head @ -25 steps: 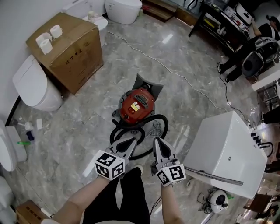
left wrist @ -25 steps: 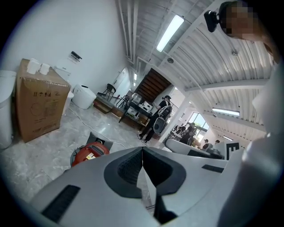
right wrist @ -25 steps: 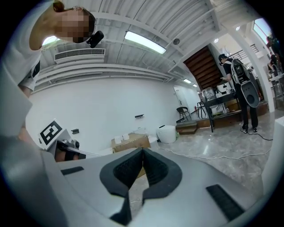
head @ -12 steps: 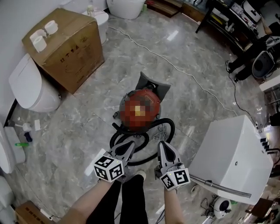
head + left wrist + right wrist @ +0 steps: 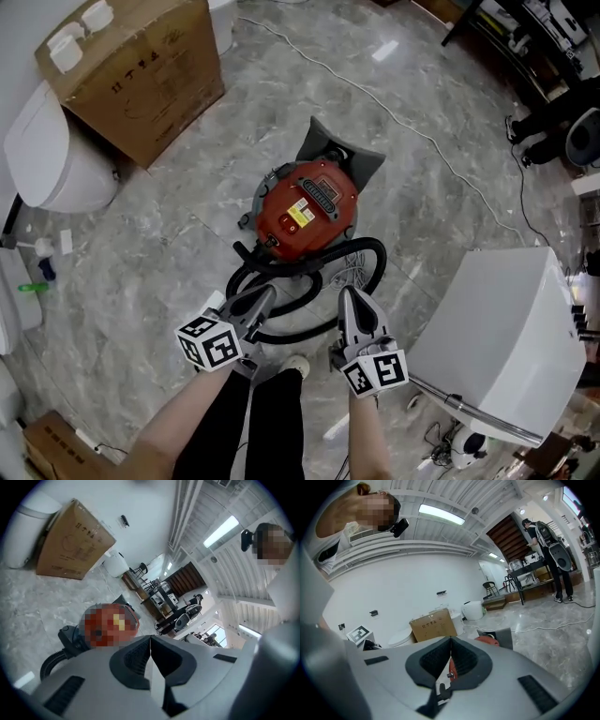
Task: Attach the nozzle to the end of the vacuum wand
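Progress is nil, I judge: left tongs and right tongs are both pressed together, empty. What looks like the metal wand lies near right, by a white box. Further out: black hose, red vacuum, then a grey nozzle-like piece, untouched.

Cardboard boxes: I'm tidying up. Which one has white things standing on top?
The large cardboard box at upper left, beside the toilet: two white cups stand on it. The small box at lower left shows none.
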